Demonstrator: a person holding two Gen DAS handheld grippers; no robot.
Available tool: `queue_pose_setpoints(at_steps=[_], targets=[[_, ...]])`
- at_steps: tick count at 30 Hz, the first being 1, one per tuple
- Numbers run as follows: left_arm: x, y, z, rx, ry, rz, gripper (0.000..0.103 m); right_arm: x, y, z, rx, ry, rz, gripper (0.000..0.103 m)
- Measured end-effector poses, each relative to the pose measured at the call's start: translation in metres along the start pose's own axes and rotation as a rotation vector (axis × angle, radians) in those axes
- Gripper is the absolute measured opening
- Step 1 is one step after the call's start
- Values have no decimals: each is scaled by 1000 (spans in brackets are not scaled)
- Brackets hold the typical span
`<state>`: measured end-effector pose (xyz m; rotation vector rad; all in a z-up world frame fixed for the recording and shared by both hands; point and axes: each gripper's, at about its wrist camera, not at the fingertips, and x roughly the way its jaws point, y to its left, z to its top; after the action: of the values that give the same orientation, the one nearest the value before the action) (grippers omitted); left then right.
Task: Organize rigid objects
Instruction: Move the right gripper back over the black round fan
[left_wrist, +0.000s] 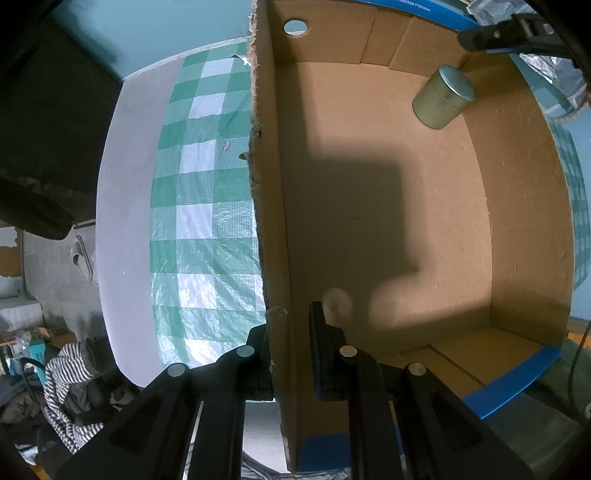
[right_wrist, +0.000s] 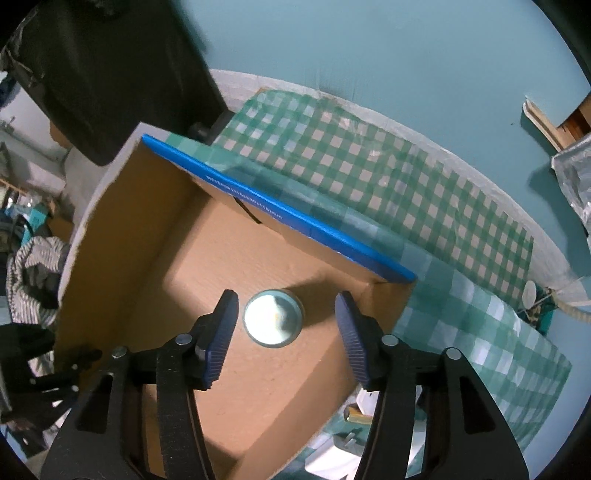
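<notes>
A brown cardboard box (left_wrist: 517, 206) with blue tape on its rims sits on a green checked tablecloth. A pale metal tin (left_wrist: 443, 96) stands upright on the box floor near a far corner. My left gripper (left_wrist: 290, 334) is shut on the box's left wall (left_wrist: 269, 177), one finger outside and one inside. In the right wrist view my right gripper (right_wrist: 284, 321) is open and empty, hovering above the tin (right_wrist: 273, 318), which shows between the fingertips (right_wrist: 225, 317) from above. The box (right_wrist: 110, 206) lies below it.
The checked tablecloth (right_wrist: 369, 170) covers the table beyond the box. A white table edge (left_wrist: 125, 206) runs left of the box. Striped cloth (left_wrist: 70, 387) lies below the table. Small items (right_wrist: 532, 295) sit at the table's right side. A teal wall is behind.
</notes>
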<state>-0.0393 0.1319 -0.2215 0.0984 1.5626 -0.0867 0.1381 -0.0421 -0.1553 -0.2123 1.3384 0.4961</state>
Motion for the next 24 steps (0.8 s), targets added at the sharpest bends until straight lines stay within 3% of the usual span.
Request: queue_pose_setpoints(at_steps=[15,24], targets=[[-3,-4,0,14,-7,7,13,-55,-20,-11,34,-80,-11,66],[-4,-5,1,13,-7,11,13,-73,-52,-30,81,-90,-39,67]])
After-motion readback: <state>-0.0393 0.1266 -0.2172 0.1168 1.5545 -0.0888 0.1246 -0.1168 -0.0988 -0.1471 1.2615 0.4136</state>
